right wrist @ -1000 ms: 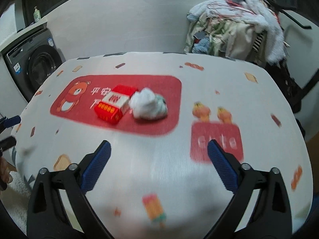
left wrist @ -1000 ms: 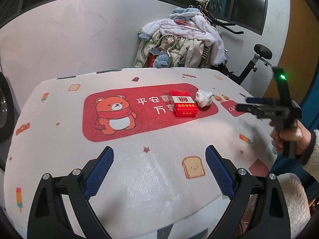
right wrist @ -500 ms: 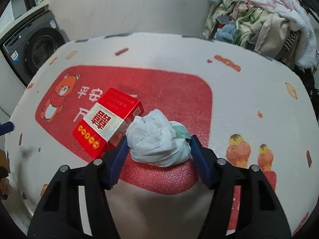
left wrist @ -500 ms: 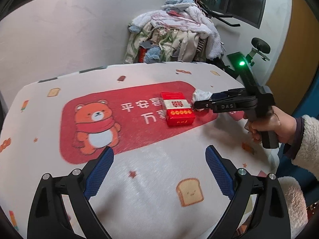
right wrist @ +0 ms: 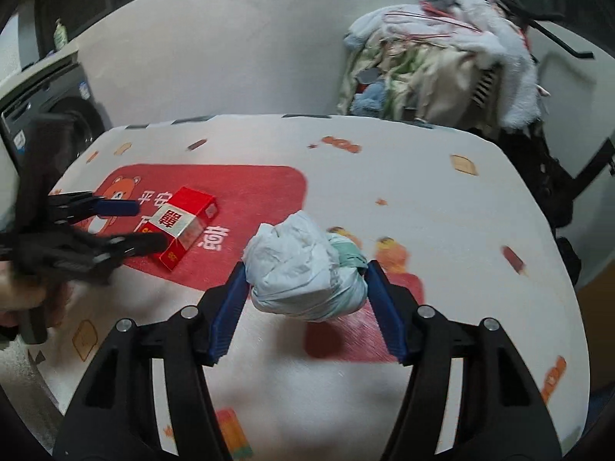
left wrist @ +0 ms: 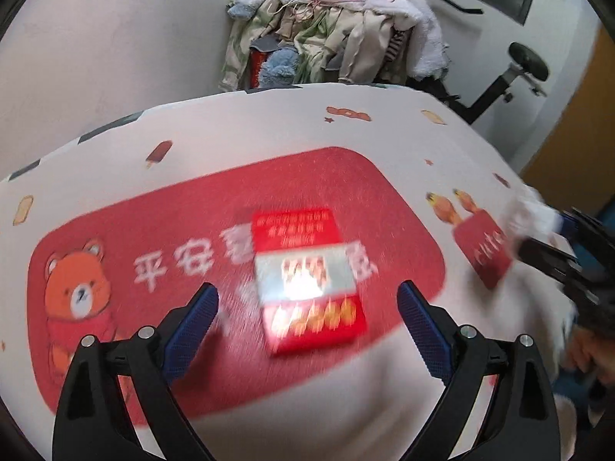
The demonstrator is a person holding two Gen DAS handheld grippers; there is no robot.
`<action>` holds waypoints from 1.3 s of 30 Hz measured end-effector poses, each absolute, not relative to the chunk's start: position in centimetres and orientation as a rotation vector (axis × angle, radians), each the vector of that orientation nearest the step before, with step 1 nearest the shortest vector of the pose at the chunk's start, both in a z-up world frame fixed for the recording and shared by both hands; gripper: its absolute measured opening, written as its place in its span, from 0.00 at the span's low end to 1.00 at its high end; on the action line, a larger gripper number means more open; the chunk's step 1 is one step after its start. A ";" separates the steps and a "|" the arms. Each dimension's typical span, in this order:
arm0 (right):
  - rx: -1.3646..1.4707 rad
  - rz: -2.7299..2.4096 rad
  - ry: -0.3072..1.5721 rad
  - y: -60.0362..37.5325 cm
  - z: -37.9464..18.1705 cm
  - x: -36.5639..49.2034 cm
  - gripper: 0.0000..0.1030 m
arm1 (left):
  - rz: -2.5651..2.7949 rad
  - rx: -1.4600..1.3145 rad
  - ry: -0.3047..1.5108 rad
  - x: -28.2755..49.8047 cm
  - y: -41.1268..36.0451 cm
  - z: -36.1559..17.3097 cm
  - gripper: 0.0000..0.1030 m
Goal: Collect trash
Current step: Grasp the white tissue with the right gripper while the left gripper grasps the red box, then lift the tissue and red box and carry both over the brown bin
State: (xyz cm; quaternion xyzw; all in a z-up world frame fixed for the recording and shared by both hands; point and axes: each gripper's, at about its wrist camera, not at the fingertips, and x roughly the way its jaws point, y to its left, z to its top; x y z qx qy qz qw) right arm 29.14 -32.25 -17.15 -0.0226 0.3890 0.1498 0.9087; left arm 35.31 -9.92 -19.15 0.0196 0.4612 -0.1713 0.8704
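A red cigarette box lies flat on the red bear print of the tablecloth. My left gripper is open, with one finger on each side of the box and not pressing it. In the right wrist view the same box sits at the tips of the left gripper, held by a hand at the left edge. My right gripper is shut on a crumpled white and pale green tissue wad, held just above the cloth with its shadow beneath. In the left wrist view the wad is a blur at the far right.
A heap of clothes is piled on an exercise bike behind the table. A washing machine stands at the left. The table's right edge drops off near the held wad.
My right gripper closed on the tissue wad and carried it off to the right, away from the box. My left gripper moved forward until its open fingers flank the red box.
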 end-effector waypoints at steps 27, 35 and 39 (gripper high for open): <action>-0.009 0.401 0.811 -29.2 -15.7 16.6 0.61 | -0.348 0.069 0.849 18.8 -3.4 -12.9 0.53; -0.031 0.462 0.805 -26.7 -15.6 11.6 0.61 | -0.374 0.075 0.792 10.1 -1.6 -11.9 0.53; -0.031 0.504 0.801 -25.7 -15.9 9.3 0.61 | -0.413 0.092 0.768 5.9 -1.4 -12.1 0.53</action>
